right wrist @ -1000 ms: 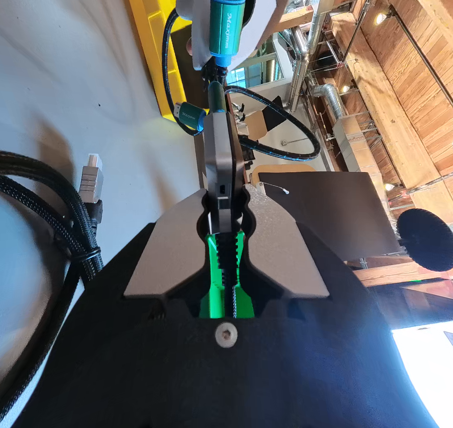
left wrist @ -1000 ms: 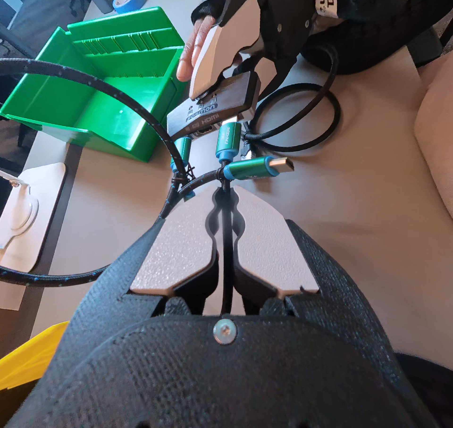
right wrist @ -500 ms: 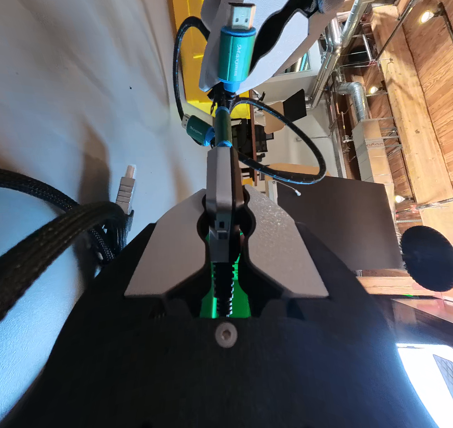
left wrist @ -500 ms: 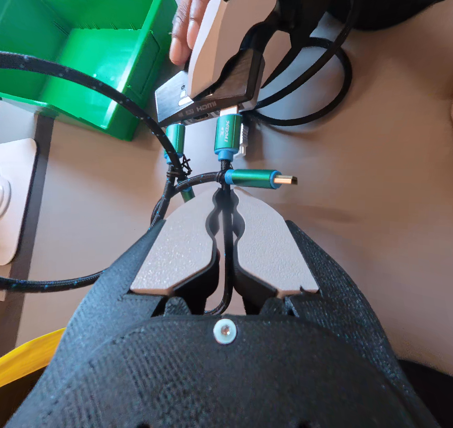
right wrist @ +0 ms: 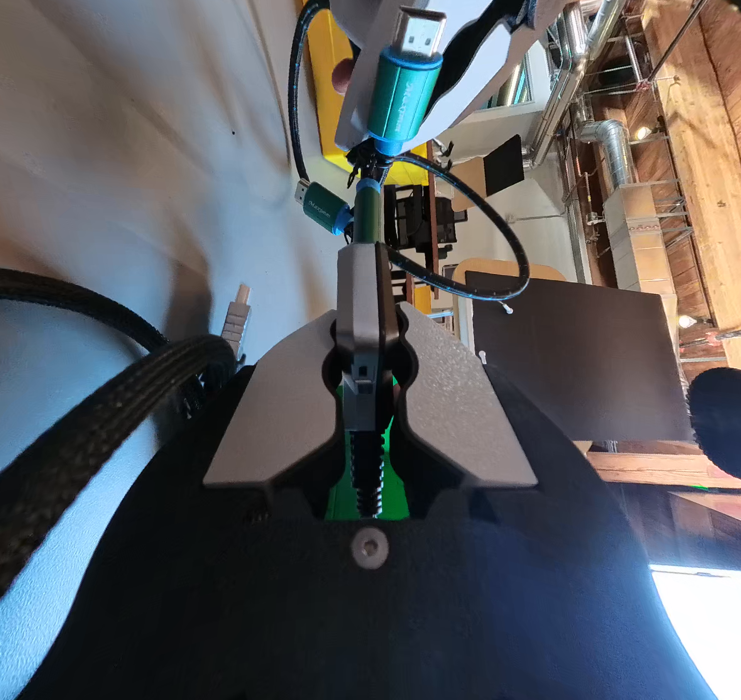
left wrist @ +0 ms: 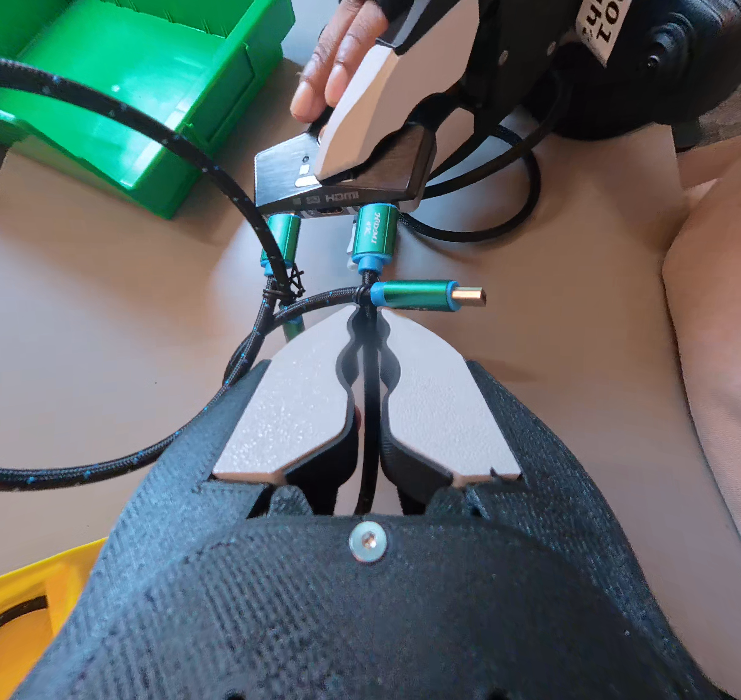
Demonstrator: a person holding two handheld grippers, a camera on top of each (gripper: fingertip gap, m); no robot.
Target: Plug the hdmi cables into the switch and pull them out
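Beige tabletop is carrying the work, and I am reading it left to right. I am seeing a green plastic bin at far left, well apart from the action, and a yellow bin at the near left corner. My left gripper is clamping the black braided HDMI cable just behind its green metal plug, which is sitting in the right port of the black rectangular HDMI switch. A second green plug is occupying the left port; the middle port is showing empty. My right gripper is pinching the switch by its flat faces. The plug's long axis is running straight ahead of my left gripper, so I judge a straight pull back as the extraction. A loose third green plug, tied crosswise at the fingertips, is risking a snag.
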